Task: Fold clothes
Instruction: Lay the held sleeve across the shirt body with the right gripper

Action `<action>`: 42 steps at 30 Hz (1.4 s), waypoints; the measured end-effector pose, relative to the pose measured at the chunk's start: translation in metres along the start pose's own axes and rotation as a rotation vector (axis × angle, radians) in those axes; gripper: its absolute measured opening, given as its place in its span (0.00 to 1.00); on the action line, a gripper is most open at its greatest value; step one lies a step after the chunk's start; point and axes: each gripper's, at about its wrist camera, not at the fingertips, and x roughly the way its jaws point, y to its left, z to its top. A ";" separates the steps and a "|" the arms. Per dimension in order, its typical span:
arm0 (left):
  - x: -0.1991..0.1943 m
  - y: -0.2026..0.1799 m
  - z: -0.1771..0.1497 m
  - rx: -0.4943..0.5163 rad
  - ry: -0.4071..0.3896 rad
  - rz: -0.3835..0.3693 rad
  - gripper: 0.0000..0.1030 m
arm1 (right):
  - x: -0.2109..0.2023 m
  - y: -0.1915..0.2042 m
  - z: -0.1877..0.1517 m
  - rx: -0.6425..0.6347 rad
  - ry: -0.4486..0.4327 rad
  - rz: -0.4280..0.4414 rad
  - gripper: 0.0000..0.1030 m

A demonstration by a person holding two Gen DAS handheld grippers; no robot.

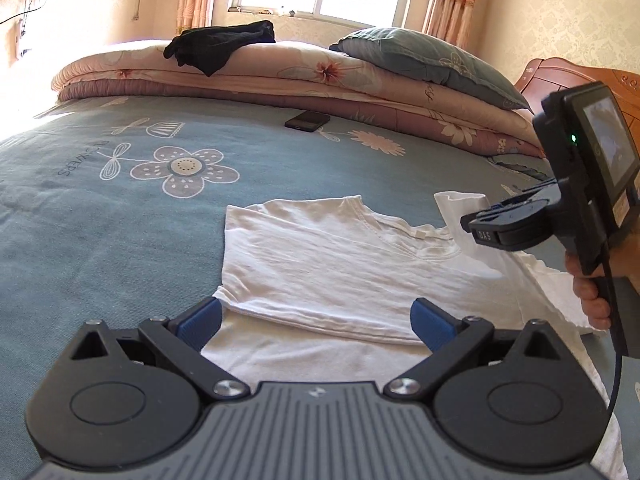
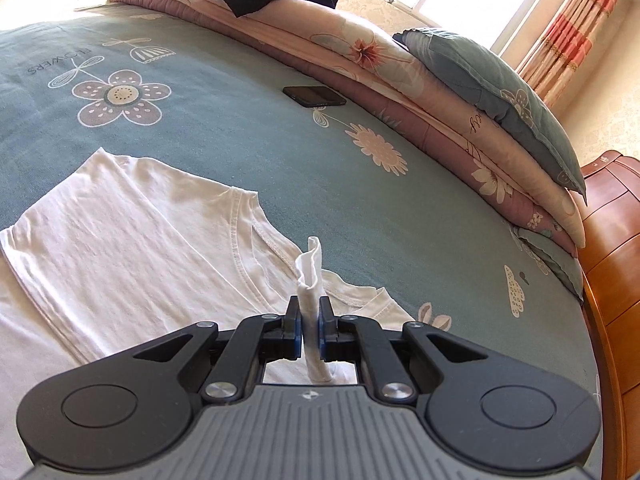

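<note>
A white T-shirt [image 1: 340, 272] lies on the blue flowered bed sheet [image 1: 120, 208], its left side folded over the body. My left gripper [image 1: 316, 320] is open just above the shirt's folded lower edge, with nothing between its blue pads. My right gripper [image 2: 309, 330] is shut on a pinched-up strip of the T-shirt [image 2: 120, 240] near the right sleeve, and the cloth sticks up between the pads. In the left wrist view the right gripper [image 1: 476, 226] is at the right, held by a hand [image 1: 592, 296], with the sleeve [image 1: 460, 204] lifted.
A black phone [image 1: 307, 121] lies on the sheet beyond the shirt. A folded pink quilt [image 1: 260, 76] runs along the far side, with a dark garment [image 1: 224, 46] and a blue-grey pillow [image 1: 432, 60] on it. A wooden headboard [image 2: 612, 280] stands at the right.
</note>
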 end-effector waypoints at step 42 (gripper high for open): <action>-0.024 0.065 0.010 -0.197 -0.102 0.093 0.97 | -0.015 0.158 -0.018 -0.282 -0.254 -0.059 0.08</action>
